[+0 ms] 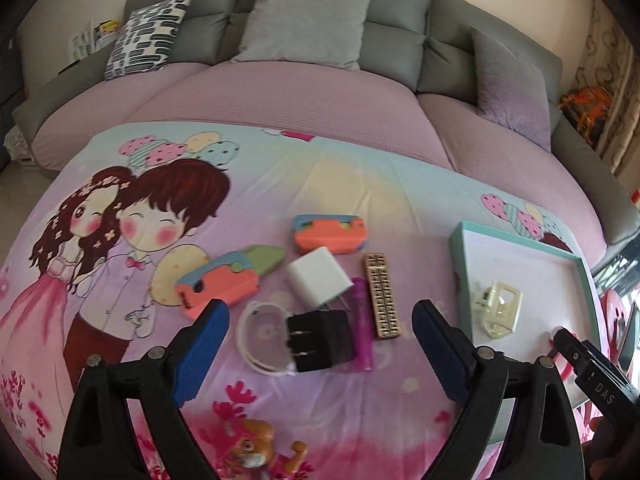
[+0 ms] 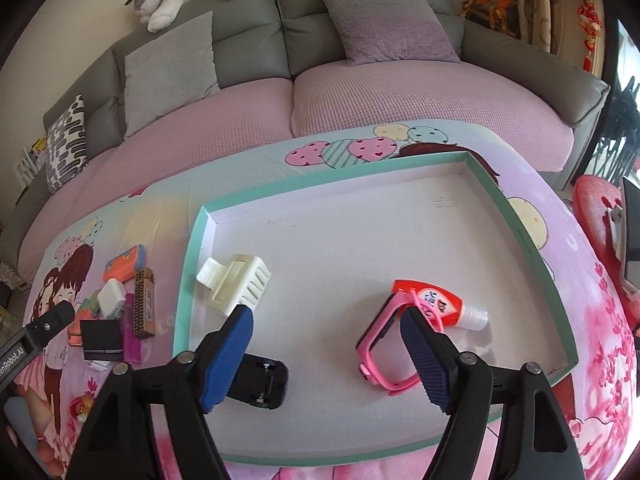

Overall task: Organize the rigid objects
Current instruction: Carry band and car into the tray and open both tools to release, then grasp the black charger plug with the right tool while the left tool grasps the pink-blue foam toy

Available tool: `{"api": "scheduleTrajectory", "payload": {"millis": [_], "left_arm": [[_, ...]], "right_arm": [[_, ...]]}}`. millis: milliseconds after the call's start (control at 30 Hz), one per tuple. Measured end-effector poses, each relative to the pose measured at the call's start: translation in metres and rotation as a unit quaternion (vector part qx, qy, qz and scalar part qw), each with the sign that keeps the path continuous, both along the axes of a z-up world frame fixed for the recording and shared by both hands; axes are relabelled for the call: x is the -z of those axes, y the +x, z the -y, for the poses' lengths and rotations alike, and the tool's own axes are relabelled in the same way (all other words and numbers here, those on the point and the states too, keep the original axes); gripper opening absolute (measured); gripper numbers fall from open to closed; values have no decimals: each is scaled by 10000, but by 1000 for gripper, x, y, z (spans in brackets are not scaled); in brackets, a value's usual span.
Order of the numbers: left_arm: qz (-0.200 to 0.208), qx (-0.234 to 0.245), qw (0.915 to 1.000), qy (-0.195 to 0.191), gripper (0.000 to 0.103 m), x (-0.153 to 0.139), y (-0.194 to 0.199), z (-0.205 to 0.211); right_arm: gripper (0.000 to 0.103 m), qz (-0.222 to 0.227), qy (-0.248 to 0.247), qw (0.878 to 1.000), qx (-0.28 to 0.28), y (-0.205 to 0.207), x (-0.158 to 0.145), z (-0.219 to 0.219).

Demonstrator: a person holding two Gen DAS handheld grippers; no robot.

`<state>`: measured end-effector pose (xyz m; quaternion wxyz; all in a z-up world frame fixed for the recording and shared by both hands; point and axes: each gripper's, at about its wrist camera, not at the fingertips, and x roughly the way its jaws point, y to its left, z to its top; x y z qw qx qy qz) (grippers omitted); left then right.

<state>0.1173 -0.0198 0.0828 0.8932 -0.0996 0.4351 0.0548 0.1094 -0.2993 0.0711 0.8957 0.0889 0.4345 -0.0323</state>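
Four things sit in the teal-rimmed tray (image 2: 188, 272) so far: one cream hair claw clip (image 2: 236, 284) near its left wall, one black toy car (image 2: 262, 380) lying at the near edge, one pink watch (image 2: 384, 344) and one small red-and-white glue bottle (image 2: 440, 304) touching the watch's far side. Out on the cartoon bedsheet (image 1: 360, 184), left of the tray, I count seven loose bits in a bunch: two orange-and-blue cases (image 1: 330, 234), one white charger (image 1: 318, 280), one black plug adapter (image 1: 320, 340), one purple tube (image 1: 362, 328), one patterned brown bar (image 1: 382, 294) and one clear oval frame (image 1: 256, 336) partly under the adapter. One little orange toy dog (image 1: 254, 446) lies apart, closer to the camera.

Poses — the left gripper (image 1: 320, 350) tilts down over that loose bunch, blue pads spread wide with nothing pinched; the black adapter shows in the gap but the pads are well clear of it. The right gripper (image 2: 328, 354) tilts down over the tray, also spread wide and empty — its left pad is in front of the toy car, its right pad overlaps the pink watch in view, and I can't say whether it touches either.
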Motion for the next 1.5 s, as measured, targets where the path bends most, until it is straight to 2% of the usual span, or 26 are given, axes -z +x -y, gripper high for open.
{"api": "scheduleTrajectory", "payload": {"millis": [100,133,367,567,667,800,933,1000,1100,1167,1233,1333,1500], "left_arm": [[16,-337,9994,-81,93,1,-6,-28],[17,-427,9990,-98,93,1,-7,-36],[44,-934,9954,-204,93,5,-16,-80],[-16,-1046,9939,-343,93,9,-11,-98],[-128,-1051,9938,-328,93,14,-5,-102],[-370,-1195,9920,-183,93,21,5,-112],[-384,-1264,9912,-49,93,21,12,-121],[-359,-1242,9915,-126,93,26,13,-123],[-461,-1224,9904,-443,93,38,15,-128],[-482,-1179,9903,-555,93,43,16,-128],[-499,-1120,9903,-656,93,47,17,-128],[-530,-1078,9894,-817,93,53,19,-127],[-565,-992,9900,-831,93,57,22,-123]], "right_arm": [[102,88,-22,9998,-202,2,-1,-17],[103,129,-35,9996,-260,3,-2,-23],[103,345,277,9961,-758,11,-5,-71],[103,435,386,9888,-1376,19,-3,-126],[103,293,692,9822,-1721,26,6,-151],[103,81,611,9796,-1913,33,21,-177],[103,-134,614,9783,-1975,38,34,-190],[103,-167,577,9783,-1983,38,37,-194],[103,-215,526,9782,-1996,38,40,-198],[101,-258,487,9781,-2007,37,42,-200],[93,-324,468,9774,-2037,37,44,-203],[87,-392,534,9767,-2040,37,47,-203],[75,-409,776,9731,-2131,35,46,-201]]}}
